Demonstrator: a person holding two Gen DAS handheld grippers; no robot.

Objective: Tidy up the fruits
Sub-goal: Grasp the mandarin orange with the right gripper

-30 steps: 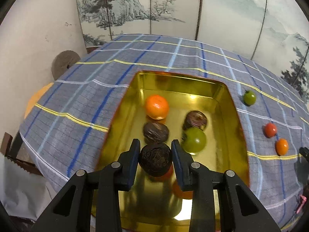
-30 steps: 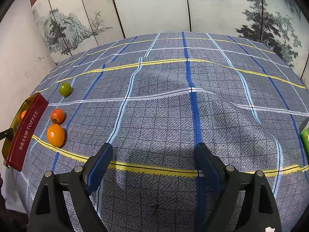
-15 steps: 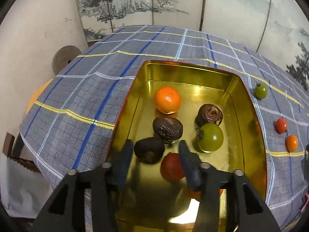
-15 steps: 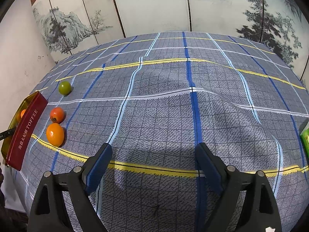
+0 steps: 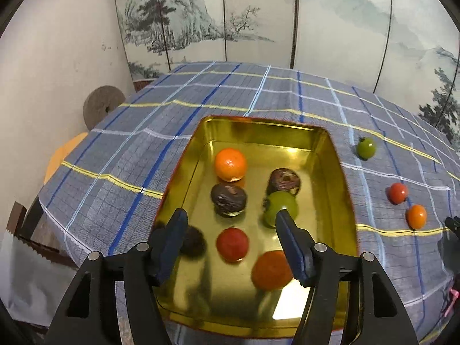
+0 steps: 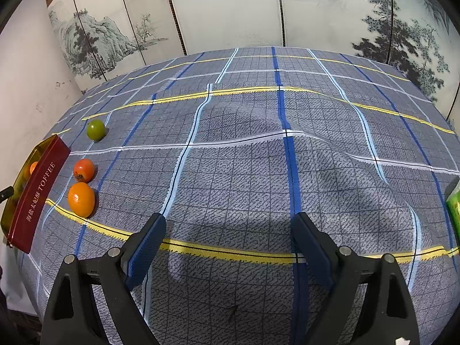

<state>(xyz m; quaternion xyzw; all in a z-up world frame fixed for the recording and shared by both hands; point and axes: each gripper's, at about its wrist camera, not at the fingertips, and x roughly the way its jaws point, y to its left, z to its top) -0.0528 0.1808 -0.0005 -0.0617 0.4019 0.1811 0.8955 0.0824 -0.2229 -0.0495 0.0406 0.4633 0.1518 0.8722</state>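
Note:
A gold tin tray (image 5: 336, 172) holds several fruits: an orange (image 5: 230, 164), dark wrinkled fruits (image 5: 229, 199) (image 5: 284, 180) (image 5: 193, 241), a green one (image 5: 280, 210), a red one (image 5: 232, 243) and an orange one (image 5: 270, 270). My left gripper (image 5: 230, 240) is open and empty above the tray's near half. On the cloth right of the tray lie a green tomato (image 5: 366, 148), a red tomato (image 5: 398, 192) and a small orange (image 5: 416, 216); the right wrist view shows them too (image 6: 96, 129) (image 6: 83, 170) (image 6: 81, 199). My right gripper (image 6: 227, 244) is open and empty above the cloth.
The table wears a blue-grey plaid cloth (image 6: 258, 158). The tray's red side reads TOFFEE (image 6: 37, 192). A green packet (image 6: 454, 210) sits at the right edge. A painted folding screen (image 5: 258, 14) stands behind. A round stone disc (image 5: 102, 106) leans by the left wall.
My left gripper opened and let go of the dark wrinkled fruit, which now lies in the tray at the near left. The gripper pulled back and up. The right gripper stayed still.

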